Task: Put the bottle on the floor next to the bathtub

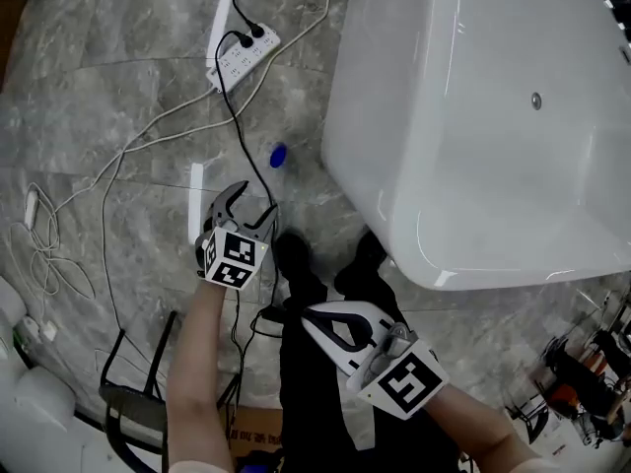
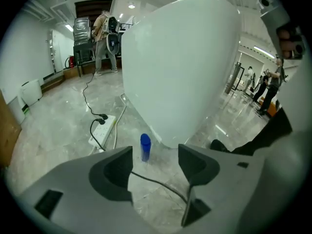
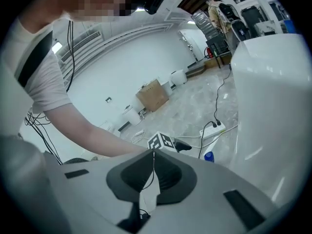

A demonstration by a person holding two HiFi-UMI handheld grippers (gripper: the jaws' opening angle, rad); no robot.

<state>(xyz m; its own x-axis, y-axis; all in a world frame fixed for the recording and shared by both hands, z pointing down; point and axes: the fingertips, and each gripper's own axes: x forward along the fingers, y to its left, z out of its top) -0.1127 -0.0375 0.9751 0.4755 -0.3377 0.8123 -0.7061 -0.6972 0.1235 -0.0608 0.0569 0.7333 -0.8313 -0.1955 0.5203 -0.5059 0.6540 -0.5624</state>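
Note:
A small blue bottle (image 1: 279,156) stands upright on the grey stone floor, close to the rounded end of the white bathtub (image 1: 473,126). My left gripper (image 1: 248,205) hovers above the floor just short of it, open. In the left gripper view the bottle (image 2: 145,146) stands beyond the spread jaws of the left gripper (image 2: 155,167), apart from them, with the bathtub (image 2: 180,67) rising behind. My right gripper (image 1: 314,315) is lower in the head view, over the person's legs, shut and empty. The right gripper view shows that gripper (image 3: 152,172) shut, and the bottle's top (image 3: 209,156) beside the bathtub (image 3: 273,96).
A white power strip (image 1: 242,52) lies on the floor left of the tub, and black and white cables (image 1: 237,126) trail past the bottle. The person's dark shoes (image 1: 296,259) stand by the tub's near end. A black chair frame (image 1: 128,402) stands at lower left.

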